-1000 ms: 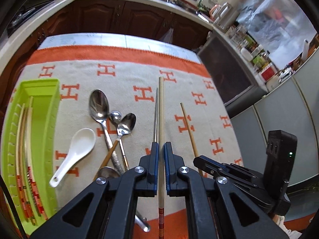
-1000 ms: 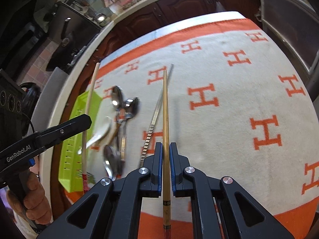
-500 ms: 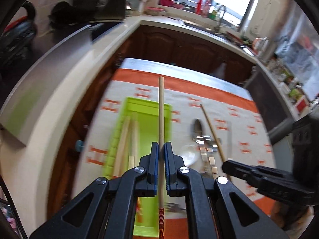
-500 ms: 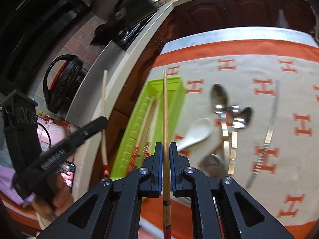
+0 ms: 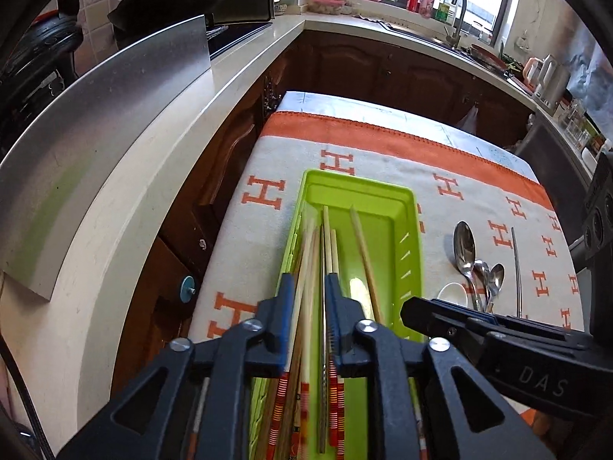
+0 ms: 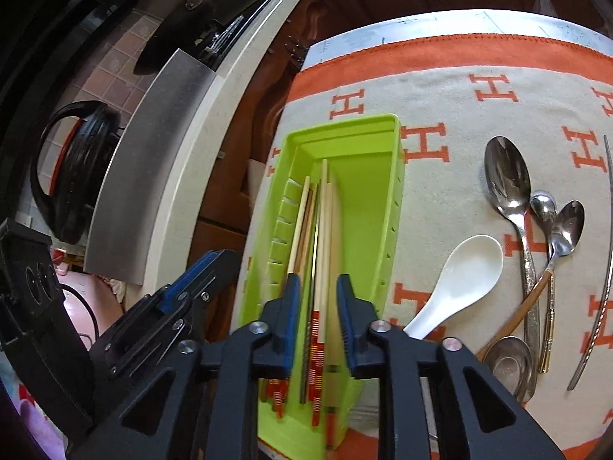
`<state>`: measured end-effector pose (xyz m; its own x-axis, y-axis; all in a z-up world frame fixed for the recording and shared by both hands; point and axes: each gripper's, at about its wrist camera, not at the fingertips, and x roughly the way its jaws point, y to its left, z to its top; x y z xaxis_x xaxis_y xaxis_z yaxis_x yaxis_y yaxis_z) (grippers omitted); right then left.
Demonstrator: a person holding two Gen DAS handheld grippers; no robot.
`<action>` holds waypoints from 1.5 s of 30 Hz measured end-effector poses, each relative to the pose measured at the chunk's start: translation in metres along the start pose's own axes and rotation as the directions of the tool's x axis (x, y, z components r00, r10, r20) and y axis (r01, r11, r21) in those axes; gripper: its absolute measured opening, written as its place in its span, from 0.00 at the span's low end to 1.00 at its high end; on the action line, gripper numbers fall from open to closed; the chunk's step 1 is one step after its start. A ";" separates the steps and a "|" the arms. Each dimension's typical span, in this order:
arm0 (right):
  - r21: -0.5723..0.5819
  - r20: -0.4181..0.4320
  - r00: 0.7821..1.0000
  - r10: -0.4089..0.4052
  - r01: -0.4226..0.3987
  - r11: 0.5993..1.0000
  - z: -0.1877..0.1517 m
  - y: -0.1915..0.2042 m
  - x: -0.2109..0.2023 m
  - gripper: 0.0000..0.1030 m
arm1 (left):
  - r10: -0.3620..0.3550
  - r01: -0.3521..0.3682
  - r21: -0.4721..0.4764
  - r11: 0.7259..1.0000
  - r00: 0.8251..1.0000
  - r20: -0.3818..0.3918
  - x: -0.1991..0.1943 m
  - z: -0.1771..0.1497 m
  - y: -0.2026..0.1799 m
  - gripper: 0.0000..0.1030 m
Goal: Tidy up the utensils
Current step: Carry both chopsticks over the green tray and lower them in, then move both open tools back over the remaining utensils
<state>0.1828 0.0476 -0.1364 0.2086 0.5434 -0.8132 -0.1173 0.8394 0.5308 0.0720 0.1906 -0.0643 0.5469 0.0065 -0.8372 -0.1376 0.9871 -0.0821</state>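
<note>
A lime-green tray (image 5: 406, 195) (image 6: 345, 122) lies at the left edge of the cloth and holds several wooden chopsticks (image 5: 325, 237) (image 6: 325, 211) with red-banded ends. My left gripper (image 5: 309, 299) hangs over the tray, its jaws opening, and its chopstick lies loose and blurred between them. My right gripper (image 6: 318, 287) is beside it over the same tray, jaws also opening, with a chopstick slipping free of the pads. On the cloth to the right lie a white ceramic spoon (image 6: 471, 264), metal spoons (image 6: 505, 176) (image 5: 464, 241) and a metal chopstick (image 6: 601, 306) (image 5: 515, 268).
The cream cloth (image 6: 459, 88) with orange H marks covers the table. Close to the left of the tray runs a pale countertop (image 5: 161, 145) with a steel panel (image 5: 115, 96) and dark cabinets below. A black pot (image 6: 76, 168) sits on the counter.
Both grippers swung left from the middle of the cloth to above the green tray. Their jaws, shut on one chopstick each before, have parted and let the chopsticks go.
</note>
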 end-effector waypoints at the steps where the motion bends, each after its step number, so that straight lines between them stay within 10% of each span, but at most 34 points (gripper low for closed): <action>1: -0.001 0.002 1.000 -0.005 0.005 1.000 0.000 -0.001 0.001 0.28 | -0.002 0.002 -0.003 1.000 1.000 -0.002 0.001 0.000 0.000 0.24; 16: -0.097 0.040 0.989 -0.144 0.148 0.984 -0.019 -0.057 -0.051 0.31 | -0.028 0.028 -0.026 0.999 0.999 -0.018 -0.010 -0.019 -0.018 0.60; 29: -0.100 0.148 0.942 -0.301 0.317 0.943 -0.043 -0.152 -0.130 0.31 | -0.148 0.152 0.062 0.987 0.987 -0.054 -0.011 -0.028 -0.093 0.71; 45: -0.094 0.111 0.901 -0.418 0.429 0.898 -0.032 -0.201 -0.070 0.23 | -0.109 0.123 0.128 0.984 0.988 -0.111 0.020 -0.039 -0.144 0.72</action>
<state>0.1607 -0.1583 -0.1938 0.3453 0.1368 -0.9285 -0.1073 0.9886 0.1058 0.0708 0.0424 -0.0905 0.4634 -0.1193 -0.8781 0.0375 0.9927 -0.1150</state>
